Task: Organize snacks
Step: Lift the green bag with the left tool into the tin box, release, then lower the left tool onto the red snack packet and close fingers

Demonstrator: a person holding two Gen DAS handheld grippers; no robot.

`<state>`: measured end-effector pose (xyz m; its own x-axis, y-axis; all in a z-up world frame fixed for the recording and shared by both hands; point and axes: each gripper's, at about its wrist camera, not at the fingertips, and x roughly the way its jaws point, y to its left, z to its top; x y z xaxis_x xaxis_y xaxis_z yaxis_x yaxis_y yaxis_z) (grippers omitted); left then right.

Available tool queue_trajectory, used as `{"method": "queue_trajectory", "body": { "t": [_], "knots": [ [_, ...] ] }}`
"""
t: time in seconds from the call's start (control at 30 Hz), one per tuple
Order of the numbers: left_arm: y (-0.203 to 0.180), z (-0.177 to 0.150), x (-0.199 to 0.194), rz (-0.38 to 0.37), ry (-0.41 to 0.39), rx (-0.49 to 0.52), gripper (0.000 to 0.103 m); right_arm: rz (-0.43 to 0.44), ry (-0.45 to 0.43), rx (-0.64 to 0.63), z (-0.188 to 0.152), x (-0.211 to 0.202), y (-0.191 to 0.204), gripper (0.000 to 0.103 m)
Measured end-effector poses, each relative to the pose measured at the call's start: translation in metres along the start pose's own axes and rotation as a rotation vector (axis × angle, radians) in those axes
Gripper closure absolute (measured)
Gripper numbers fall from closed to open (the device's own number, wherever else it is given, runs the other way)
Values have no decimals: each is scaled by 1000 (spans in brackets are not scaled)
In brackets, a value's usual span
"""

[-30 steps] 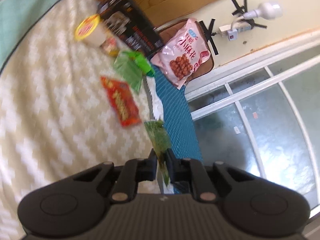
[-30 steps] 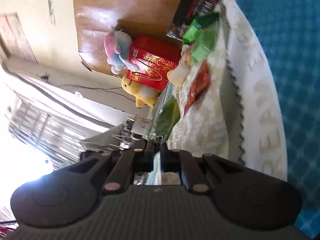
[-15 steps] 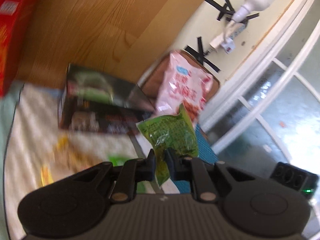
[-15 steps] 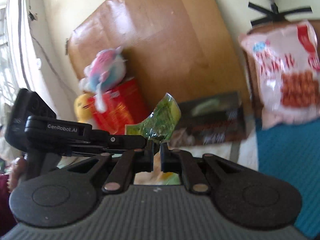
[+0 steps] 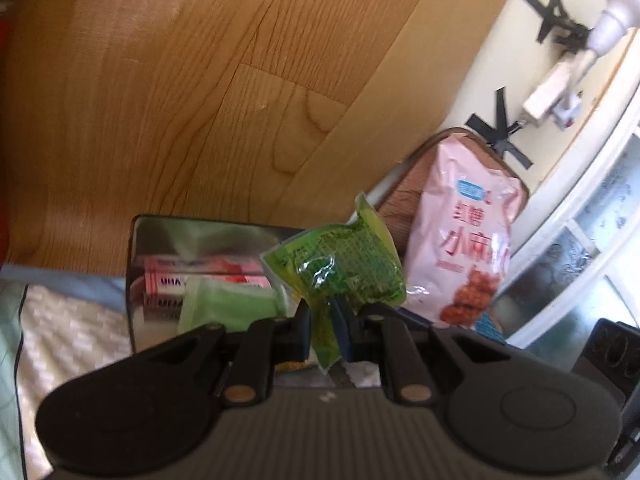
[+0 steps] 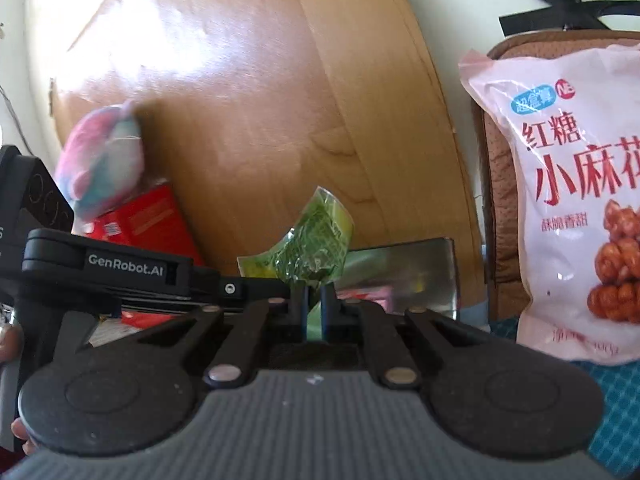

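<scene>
My left gripper is shut on a small green snack packet and holds it upright above the open dark box. The box holds pink-and-white packs and a pale green packet. In the right wrist view my right gripper is shut, with the green packet rising just beyond its tips; whether it also grips the packet I cannot tell. The left gripper's black arm reaches in from the left there. A large pink snack bag leans at the right, also in the right wrist view.
A wooden headboard rises behind the box. A cream patterned blanket lies at lower left. A plush toy sits on a red box. A brown cushion backs the pink bag. A power strip hangs on the wall.
Both grippers have lifted and swung from over the blanket toward the headboard. The green packet now hangs over the open dark box, and the pink bag is much closer.
</scene>
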<state>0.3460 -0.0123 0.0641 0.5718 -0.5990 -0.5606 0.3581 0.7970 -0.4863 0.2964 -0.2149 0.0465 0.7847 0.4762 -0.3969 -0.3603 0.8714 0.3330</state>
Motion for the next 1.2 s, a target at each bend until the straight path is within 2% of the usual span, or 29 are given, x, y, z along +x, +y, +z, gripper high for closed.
{"method": "queue_trajectory", "body": {
  "t": [0.13,0.23,0.27,0.3,0.37,0.47,0.6,0.8,0.9,1.0,1.1,1.2],
  "knots": [
    [1,6,21,30,21,15,91,-55,12,-30,0,12,-1,94],
    [2,6,34,78,29,25,85,-124,15,-74,-3,19,3,89],
    [2,5,37,107,23,27,80,-151,20,-89,-4,22,5,87],
    [2,3,37,137,12,25,71,-168,28,-96,-5,24,5,84],
    [1,0,33,169,-17,27,65,-189,25,-92,-7,22,5,57],
    [-3,-5,15,170,-55,42,64,-192,11,-89,-11,9,5,55],
    [-9,-20,-29,117,-89,38,64,-152,-9,-47,-19,-30,7,55],
    [-15,-85,-81,33,-19,21,64,-54,38,4,-49,-98,14,54],
    [-15,-126,-98,10,66,-15,64,36,140,25,-73,-121,21,54],
    [-13,-163,-106,-3,134,-74,64,88,231,32,-99,-130,33,54],
    [-7,-189,-115,-1,161,-156,64,121,273,45,-117,-134,46,54],
    [-2,-206,-127,-22,145,-219,64,149,301,133,-127,-132,49,55]
  ]
}}
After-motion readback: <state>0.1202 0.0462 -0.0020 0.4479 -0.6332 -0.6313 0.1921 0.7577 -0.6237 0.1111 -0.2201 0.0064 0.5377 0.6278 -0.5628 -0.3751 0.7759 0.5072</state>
